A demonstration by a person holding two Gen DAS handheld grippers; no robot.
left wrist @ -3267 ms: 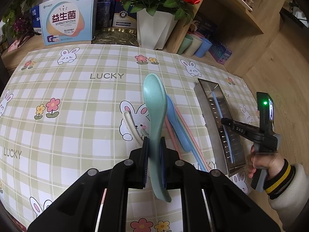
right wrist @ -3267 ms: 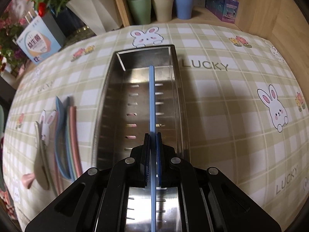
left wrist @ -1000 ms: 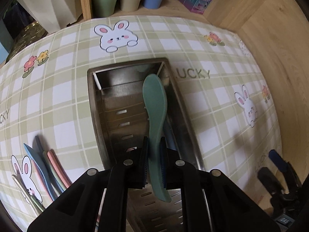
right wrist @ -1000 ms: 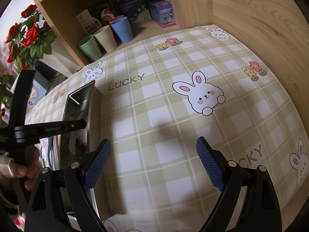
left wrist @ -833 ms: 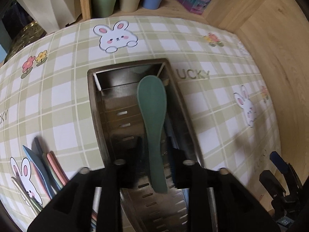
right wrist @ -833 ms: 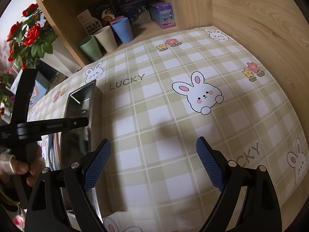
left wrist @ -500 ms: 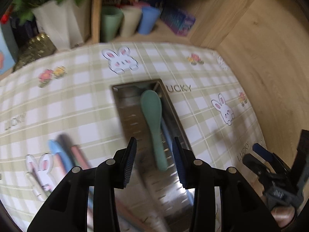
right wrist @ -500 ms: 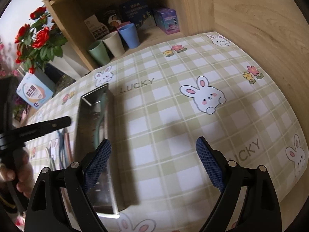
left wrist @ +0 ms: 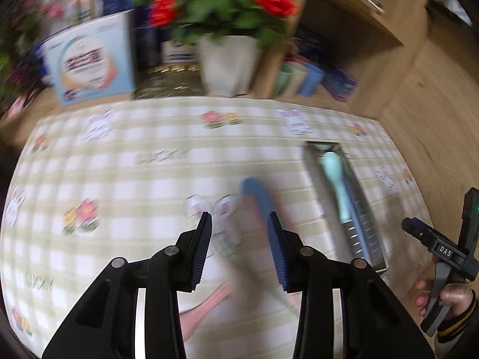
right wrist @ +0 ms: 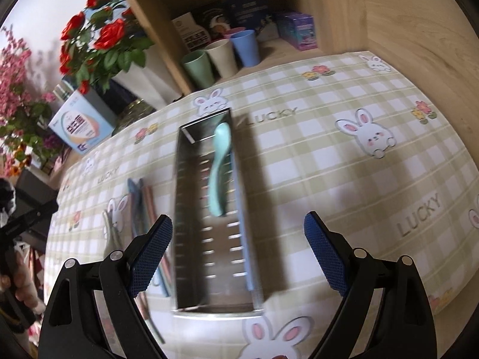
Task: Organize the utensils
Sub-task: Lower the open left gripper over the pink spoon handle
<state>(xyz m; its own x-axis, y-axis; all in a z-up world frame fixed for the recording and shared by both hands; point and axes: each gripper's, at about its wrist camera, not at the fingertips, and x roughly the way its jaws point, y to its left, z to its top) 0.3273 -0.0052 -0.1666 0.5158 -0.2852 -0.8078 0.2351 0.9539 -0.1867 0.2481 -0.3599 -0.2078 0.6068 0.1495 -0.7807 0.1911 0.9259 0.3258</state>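
A green spoon [right wrist: 220, 161] lies in the steel tray [right wrist: 179, 209], beside a blue utensil [right wrist: 246, 239] along its right wall. My right gripper [right wrist: 238, 230] hangs open and wide above the tray's near end, holding nothing. In the blurred left wrist view my left gripper [left wrist: 239, 233] is open above the loose utensils on the checked cloth: a blue spoon [left wrist: 254, 191] and a pink one [left wrist: 203, 305]. Nothing sits between its pads. The tray [left wrist: 311, 179] with the green spoon [left wrist: 335, 176] is off to its right.
A white pot of red roses [left wrist: 227, 62], a blue box [left wrist: 92, 62] and cups [right wrist: 221, 56] on a wooden shelf line the table's back. A wooden wall [right wrist: 419, 15] stands to the right. A person's hand [left wrist: 449, 296] holds the right gripper [left wrist: 425, 236].
My left gripper let the green spoon go into the tray, opened, and pulled back up and left over the loose utensils. My right gripper swung left over the tray, still open.
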